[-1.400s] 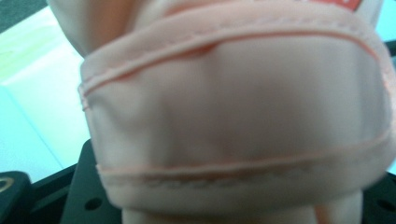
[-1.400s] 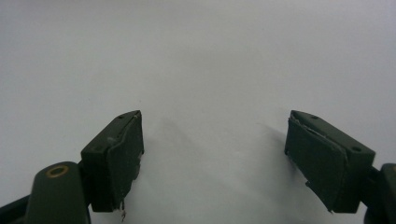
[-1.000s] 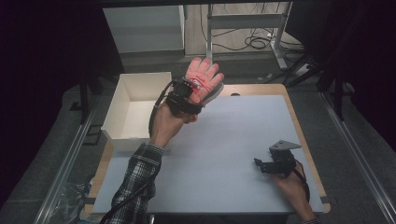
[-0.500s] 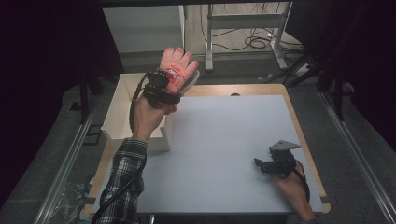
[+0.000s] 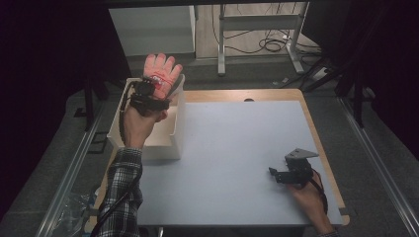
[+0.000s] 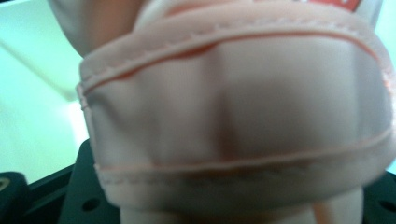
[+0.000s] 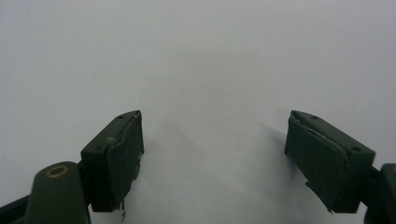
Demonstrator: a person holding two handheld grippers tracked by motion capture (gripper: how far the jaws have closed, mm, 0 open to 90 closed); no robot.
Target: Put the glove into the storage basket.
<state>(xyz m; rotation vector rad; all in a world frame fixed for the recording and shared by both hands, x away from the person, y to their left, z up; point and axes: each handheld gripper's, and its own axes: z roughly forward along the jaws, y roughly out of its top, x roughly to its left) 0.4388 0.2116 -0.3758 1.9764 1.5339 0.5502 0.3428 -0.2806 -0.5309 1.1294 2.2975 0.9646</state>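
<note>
A: While the left claw [image 5: 154, 88] pinches the glove [image 5: 161, 74], where does the glove sit?

B: Above the far end of the white bin [image 5: 174, 143], fingers pointing up and away from the person. The bin stands against the bench's [image 5: 237, 148] left edge, its near wall facing the person.

A: How much open room is there?

B: Plenty. The grey bench top lies bare from the bin across to the right claw [image 5: 289, 174], which rests near the right edge, well apart from the glove. The wooden rim shows along the far and right sides.

A: And the right claw's jaws?

B: Spread wide, nothing between them; the right gripper view shows them over plain grey surface [image 7: 201, 70].

A: What is hard to make out?

B: In the left gripper view the glove [image 6: 233, 121] sits so close that it blurs, and it covers the jaws, so the pads themselves are hidden. From above, the left hand [image 5: 141, 118] screens part of the bin's inside. The sleeve [image 5: 121, 197] is cut off at the bottom edge.
</note>
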